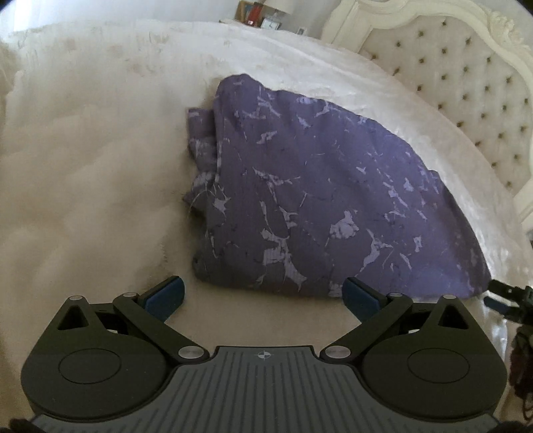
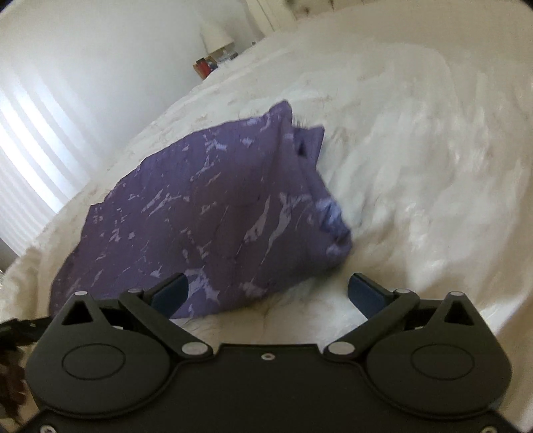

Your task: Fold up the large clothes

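Note:
A purple garment [image 1: 316, 200] with pale lilac splashes lies folded in a thick bundle on the white fluffy bedcover [image 1: 83, 166]. My left gripper [image 1: 263, 294] hovers just in front of its near edge, blue pads spread wide, nothing between them. In the right wrist view the same garment [image 2: 206, 213] lies ahead and to the left. My right gripper [image 2: 266, 293] stands open at the garment's near corner, its left pad over the cloth's edge, not pressing on it. The right gripper's tip [image 1: 499, 296] shows at the left wrist view's right edge.
A cream tufted headboard [image 1: 466, 83] rises at the far right of the bed. A nightstand with a lamp and small items [image 1: 263, 16] stands beyond the bed. A bright window with blinds [image 2: 26, 150] is on the left. White bedcover [image 2: 416, 166] spreads around the garment.

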Available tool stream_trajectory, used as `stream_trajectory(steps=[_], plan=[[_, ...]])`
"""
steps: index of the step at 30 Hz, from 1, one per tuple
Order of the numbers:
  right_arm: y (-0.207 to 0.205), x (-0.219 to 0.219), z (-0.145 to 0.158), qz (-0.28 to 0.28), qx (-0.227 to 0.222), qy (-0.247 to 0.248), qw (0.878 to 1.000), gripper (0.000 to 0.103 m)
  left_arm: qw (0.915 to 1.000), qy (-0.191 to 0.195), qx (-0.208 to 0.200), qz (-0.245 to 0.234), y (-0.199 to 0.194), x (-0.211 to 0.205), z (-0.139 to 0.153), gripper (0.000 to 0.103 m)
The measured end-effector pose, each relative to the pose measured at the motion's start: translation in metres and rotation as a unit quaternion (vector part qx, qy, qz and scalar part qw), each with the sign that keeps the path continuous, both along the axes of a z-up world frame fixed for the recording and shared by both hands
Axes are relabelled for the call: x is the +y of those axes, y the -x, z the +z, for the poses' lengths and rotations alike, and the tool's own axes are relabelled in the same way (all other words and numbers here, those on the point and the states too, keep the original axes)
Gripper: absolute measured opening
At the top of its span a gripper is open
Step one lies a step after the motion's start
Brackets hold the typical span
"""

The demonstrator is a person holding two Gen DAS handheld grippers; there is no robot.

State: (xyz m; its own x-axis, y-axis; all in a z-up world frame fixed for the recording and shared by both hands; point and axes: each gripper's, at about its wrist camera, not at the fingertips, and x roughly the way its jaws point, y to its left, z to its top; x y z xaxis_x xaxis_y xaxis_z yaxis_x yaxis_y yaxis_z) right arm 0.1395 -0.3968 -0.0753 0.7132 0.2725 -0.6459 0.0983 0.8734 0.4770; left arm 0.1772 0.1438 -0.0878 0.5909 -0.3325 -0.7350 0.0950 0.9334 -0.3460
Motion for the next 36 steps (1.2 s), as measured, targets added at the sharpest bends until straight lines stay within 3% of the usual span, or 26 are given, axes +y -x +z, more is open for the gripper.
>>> stream_trajectory(steps=[10, 19, 24, 25, 26, 29, 32, 36], plan=[[-0.032, -0.003, -0.027, -0.036, -0.006, -0.100, 0.994, 0.103, 0.9993, 0.033, 0.011, 0.013, -0.040, -0.013, -0.020, 0.103], [-0.059, 0.002, -0.035, -0.051, -0.024, -0.110, 0.992, 0.103, 0.9990, 0.037, -0.008, 0.024, -0.066, -0.021, -0.023, 0.103], [-0.066, 0.001, -0.037, -0.057, -0.029, -0.117, 0.991, 0.103, 0.9986, 0.043, 0.002, 0.033, -0.072, -0.021, -0.021, 0.102], [-0.066, 0.002, -0.036, -0.053, -0.028, -0.112, 0.992, 0.101, 0.9984, 0.045, 0.001, 0.036, -0.071, -0.021, -0.021, 0.093], [-0.066, 0.003, -0.034, -0.052, -0.024, -0.100, 0.993, 0.089, 0.9982, 0.045, -0.002, 0.040, -0.068, -0.019, -0.019, 0.073], [-0.064, 0.009, -0.027, -0.035, -0.015, -0.078, 0.996, 0.061, 0.9965, 0.068, -0.006, 0.048, -0.060, -0.009, -0.015, 0.045], [-0.060, 0.015, -0.016, -0.034, -0.013, -0.064, 0.997, 0.051, 0.9943, 0.092, -0.007, 0.054, -0.056, -0.001, -0.009, 0.030], [-0.048, 0.019, 0.002, -0.035, -0.015, -0.057, 0.998, 0.045, 0.9931, 0.108, -0.015, 0.045, -0.042, 0.004, 0.006, 0.026]])
